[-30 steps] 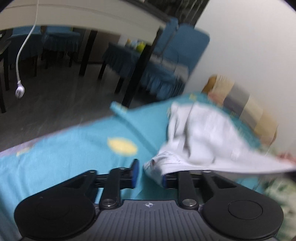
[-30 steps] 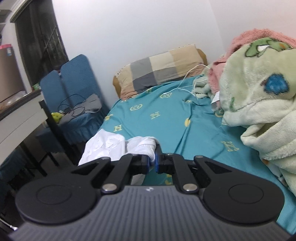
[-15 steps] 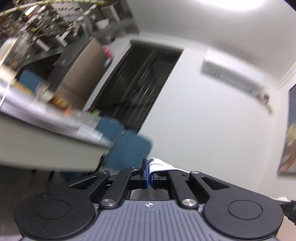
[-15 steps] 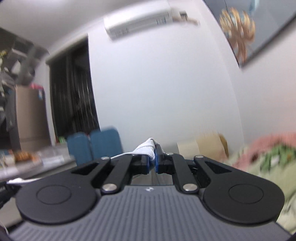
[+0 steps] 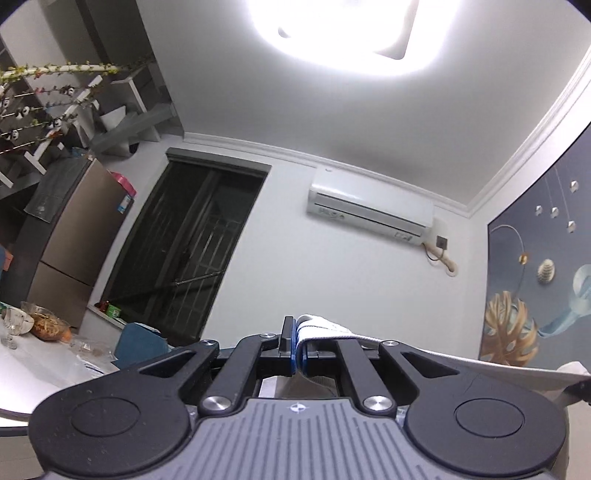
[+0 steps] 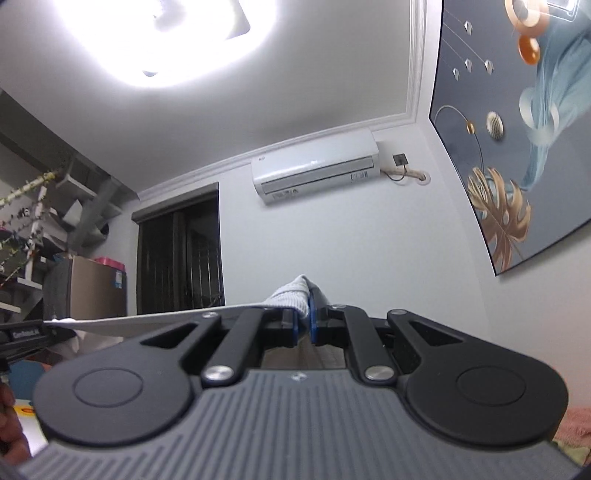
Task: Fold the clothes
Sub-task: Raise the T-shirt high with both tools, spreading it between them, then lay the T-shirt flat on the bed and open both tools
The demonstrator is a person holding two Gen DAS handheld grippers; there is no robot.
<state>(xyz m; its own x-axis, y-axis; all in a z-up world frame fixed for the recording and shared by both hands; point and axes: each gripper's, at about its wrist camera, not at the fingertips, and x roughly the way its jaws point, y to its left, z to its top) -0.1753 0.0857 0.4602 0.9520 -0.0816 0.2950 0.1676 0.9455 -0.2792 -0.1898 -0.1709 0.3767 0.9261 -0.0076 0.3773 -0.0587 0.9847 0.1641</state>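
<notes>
Both cameras are tilted up at the ceiling and far wall; the bed is out of view except for a sliver of bedding at the near right corner of the right wrist view.

Room fixtures, largest first: a glaring ceiling light point(image 5: 343, 33); a dark barred sliding door point(image 5: 184, 251) on the far wall; a mural panel point(image 6: 517, 140) with gold leaves on the right wall; a bronze, smooth-fronted refrigerator point(image 5: 74, 240) at far left; a white wall air conditioner point(image 5: 369, 210). A white counter point(image 5: 40, 369) at near left carries glass dishes.

Task item: a white garment point(image 6: 288, 295), ribbed knit at the pinched hem, is held aloft between the two tools. Its top edge runs as a taut, flat band from one tool to the other, visible at the right of the left wrist view point(image 5: 461, 362) and at the left of the right wrist view.

The left tool point(image 5: 297, 347) is clenched on one corner of the hem; the right tool point(image 6: 303, 317) is clenched on the other. Judgement: the raised, stretched hold lets the cloth hang straight and shed wrinkles ahead of laying it flat for the first fold; folding proper appears not yet begun.
</notes>
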